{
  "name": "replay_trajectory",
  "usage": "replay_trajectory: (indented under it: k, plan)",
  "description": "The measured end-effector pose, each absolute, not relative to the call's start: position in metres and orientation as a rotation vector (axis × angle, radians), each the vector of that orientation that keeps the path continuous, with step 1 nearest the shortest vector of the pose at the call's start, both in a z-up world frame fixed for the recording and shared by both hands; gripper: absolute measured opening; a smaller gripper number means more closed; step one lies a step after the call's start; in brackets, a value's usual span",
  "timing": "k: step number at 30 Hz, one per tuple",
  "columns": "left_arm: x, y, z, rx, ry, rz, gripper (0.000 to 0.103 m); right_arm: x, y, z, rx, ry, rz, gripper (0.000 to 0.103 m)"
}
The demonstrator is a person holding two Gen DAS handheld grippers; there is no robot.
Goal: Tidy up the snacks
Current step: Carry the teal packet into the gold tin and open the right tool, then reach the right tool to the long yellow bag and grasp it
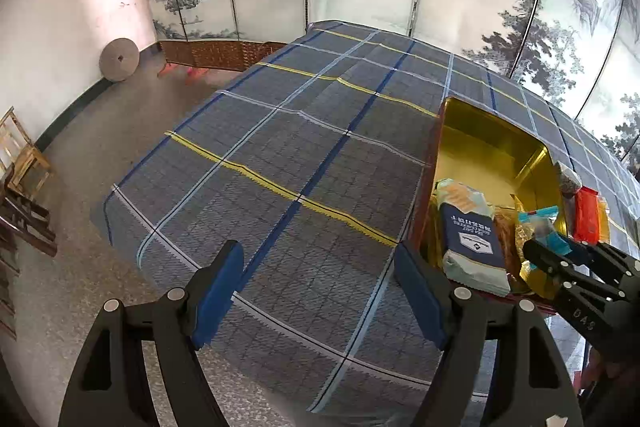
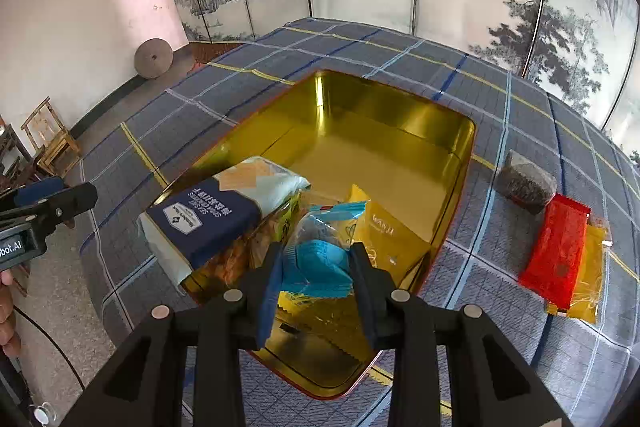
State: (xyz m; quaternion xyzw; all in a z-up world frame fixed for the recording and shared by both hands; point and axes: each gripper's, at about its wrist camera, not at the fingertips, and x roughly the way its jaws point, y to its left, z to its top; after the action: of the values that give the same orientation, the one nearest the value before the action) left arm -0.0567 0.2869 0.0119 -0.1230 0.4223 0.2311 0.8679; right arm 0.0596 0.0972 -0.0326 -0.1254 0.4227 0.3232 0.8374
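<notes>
Right tool [image 2: 316,267] clamped on blue snack packet [image 2: 320,259] over gold tin [image 2: 400,131] holding navy cracker pack [image 2: 212,219], left tool [image 1: 320,291] apart

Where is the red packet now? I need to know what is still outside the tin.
In the right wrist view the red packet lies on the checked cloth right of the gold tin, overlapping a yellow packet, just below a dark pouch.

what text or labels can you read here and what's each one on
"bbot.AI", cut off at the frame edge: on the left gripper body.
"WANT": on the yellow packet in the gold tin.
"D4S" or similar, uncertain: on the right gripper.
Navy and white packet: small print, unreadable.
</notes>
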Motion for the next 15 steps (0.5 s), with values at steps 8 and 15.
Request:
replay_trajectory:
  k: [8, 15]
  plan:
    - [-0.053, 0.281, 0.008, -0.247, 0.900, 0.468, 0.075, 0.055, 0.099, -0.033, -0.284, 0.890, 0.712, 0.044]
    - [-0.051, 0.275, 0.009, -0.241, 0.902, 0.460, 0.075, 0.053, 0.091, -0.021, -0.255, 0.859, 0.717, 0.050]
